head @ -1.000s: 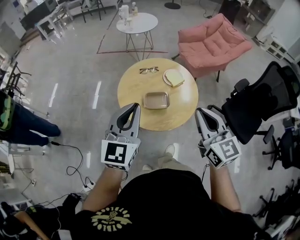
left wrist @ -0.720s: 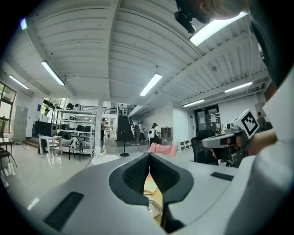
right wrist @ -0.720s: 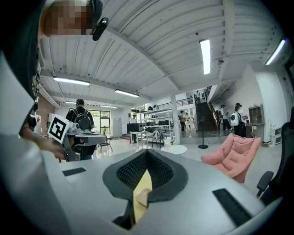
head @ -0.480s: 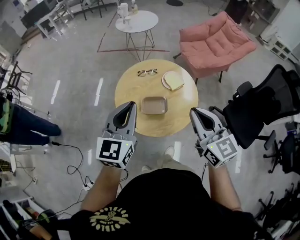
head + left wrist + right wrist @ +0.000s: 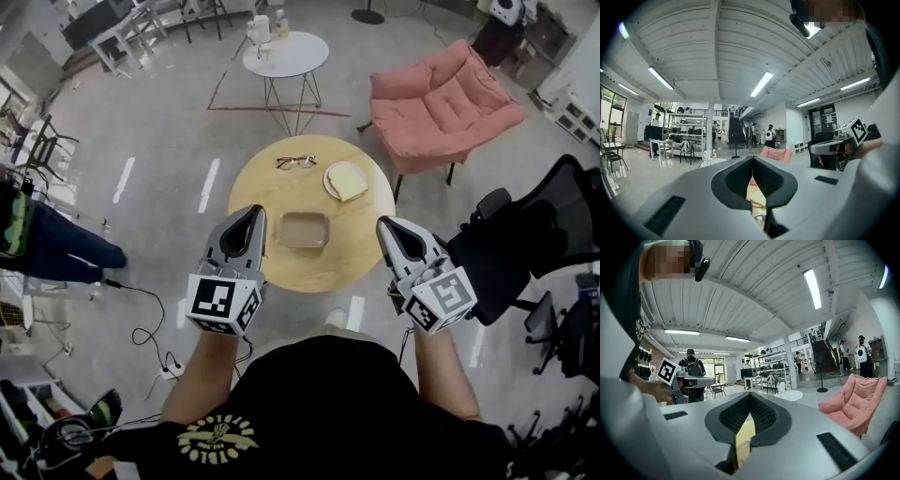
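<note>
Head view: hand-held grippers (image 5: pixel 251 214) (image 5: pixel 385 226) flanking table (image 5: pixel 281 192) edge

Person's clothing and hand-held tools
Short-sleeved black T-shirt (image 5: pixel 328 398) with a yellow emblem (image 5: pixel 217 438); left gripper (image 5: pixel 254 213) and right gripper (image 5: pixel 383 226) have pale grey shells, black ribbed jaws, and cubes (image 5: pixel 223 302) bearing black-and-white square markers.

Smooth pale wood table (image 5: pixel 352 230), dull metal tray (image 5: pixel 303 230), soft pink cloth armchair (image 5: pixel 441 103), glossy concrete floor (image 5: pixel 159 169).
</note>
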Demonstrator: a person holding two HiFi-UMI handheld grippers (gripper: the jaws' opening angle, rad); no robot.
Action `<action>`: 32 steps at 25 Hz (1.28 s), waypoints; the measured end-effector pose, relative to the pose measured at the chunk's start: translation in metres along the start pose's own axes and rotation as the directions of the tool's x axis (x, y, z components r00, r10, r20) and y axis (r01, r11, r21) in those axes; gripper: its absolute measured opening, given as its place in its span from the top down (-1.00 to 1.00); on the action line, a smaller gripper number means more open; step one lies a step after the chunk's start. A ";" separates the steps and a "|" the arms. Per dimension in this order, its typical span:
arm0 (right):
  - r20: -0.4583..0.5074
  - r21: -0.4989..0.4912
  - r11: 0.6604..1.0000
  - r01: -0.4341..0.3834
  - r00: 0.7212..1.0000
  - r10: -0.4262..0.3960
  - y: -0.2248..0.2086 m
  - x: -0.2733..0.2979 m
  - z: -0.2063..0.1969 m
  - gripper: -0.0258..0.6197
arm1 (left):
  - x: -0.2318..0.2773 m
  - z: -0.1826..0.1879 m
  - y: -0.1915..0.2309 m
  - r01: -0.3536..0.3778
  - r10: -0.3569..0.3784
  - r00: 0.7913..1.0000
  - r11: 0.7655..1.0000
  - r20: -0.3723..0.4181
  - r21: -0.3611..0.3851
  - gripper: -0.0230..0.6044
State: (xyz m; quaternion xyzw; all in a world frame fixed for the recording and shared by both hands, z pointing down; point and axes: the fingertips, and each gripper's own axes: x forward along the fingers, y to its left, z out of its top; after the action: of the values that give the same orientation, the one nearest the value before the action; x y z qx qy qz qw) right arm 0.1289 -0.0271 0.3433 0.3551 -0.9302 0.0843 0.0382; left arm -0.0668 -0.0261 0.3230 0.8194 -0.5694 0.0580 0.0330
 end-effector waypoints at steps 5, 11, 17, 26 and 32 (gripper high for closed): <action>-0.006 0.007 0.999 -0.046 0.999 0.046 -0.024 0.006 0.001 0.88 | 0.012 -0.003 -0.006 -0.045 0.046 0.999 0.999 -0.013 0.007 0.87; -0.022 0.043 0.996 -0.079 0.997 0.080 -0.042 0.021 -0.006 0.88 | 0.017 -0.025 0.002 -0.092 0.090 0.992 0.995 -0.086 -0.024 0.87; -0.043 0.084 0.991 -0.099 0.994 0.103 -0.043 0.040 -0.019 0.87 | 0.018 -0.053 0.017 -0.111 0.098 0.979 0.991 -0.177 -0.068 0.87; -0.106 0.184 0.983 -0.019 0.994 0.040 -0.057 0.068 -0.041 0.87 | 0.049 -0.114 0.048 -0.060 -0.022 0.953 0.964 -0.302 -0.259 0.87; -0.175 0.263 0.965 0.025 0.984 0.022 -0.064 0.088 -0.071 0.87 | 0.066 -0.165 0.054 -0.008 -0.115 0.897 0.961 -0.428 -0.276 0.86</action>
State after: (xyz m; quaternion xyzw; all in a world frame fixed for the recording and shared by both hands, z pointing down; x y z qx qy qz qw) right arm 0.1066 -0.1189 0.4327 0.3488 -0.9034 0.2385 0.0731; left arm -0.1038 -0.0865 0.4952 0.7882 -0.5267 0.1622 0.2739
